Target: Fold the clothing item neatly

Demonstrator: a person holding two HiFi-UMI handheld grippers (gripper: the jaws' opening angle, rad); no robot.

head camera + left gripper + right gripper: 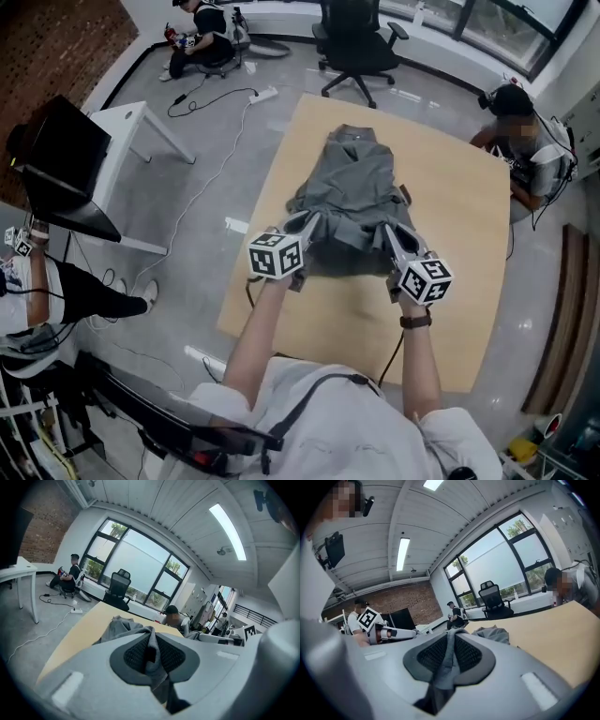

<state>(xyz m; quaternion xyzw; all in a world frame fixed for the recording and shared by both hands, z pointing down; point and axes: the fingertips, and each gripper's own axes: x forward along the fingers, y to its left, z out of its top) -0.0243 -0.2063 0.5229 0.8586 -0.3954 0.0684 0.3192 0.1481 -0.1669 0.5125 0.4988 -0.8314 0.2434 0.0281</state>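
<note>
Grey garment (352,178) lies on the light wooden table (450,281). Its long axis runs straight away from the person, with the collar end toward the far edge.

- The near edge is raised off the table and bunched, held at two points side by side.
- Left claw (312,219): closed to a narrow gap on a fold of grey fabric, which is seen pinched between the ribbed pads in the left gripper view.
- Right claw (390,229): likewise clamped narrow on a fold of the same fabric, as confirmed in the right gripper view.
- The rest of the garment lies directly ahead of both claws, and neither hand is nearer to it.
- Judged: the coming move depends on the near edge being carried forward along that long axis, with both claws kept level.

The table top is otherwise bare and smooth. It stands on a polished grey floor. An office chair (356,42) stands beyond it, a seated person (525,141) is at the far right corner, and a white desk (131,122) is at left.
</note>
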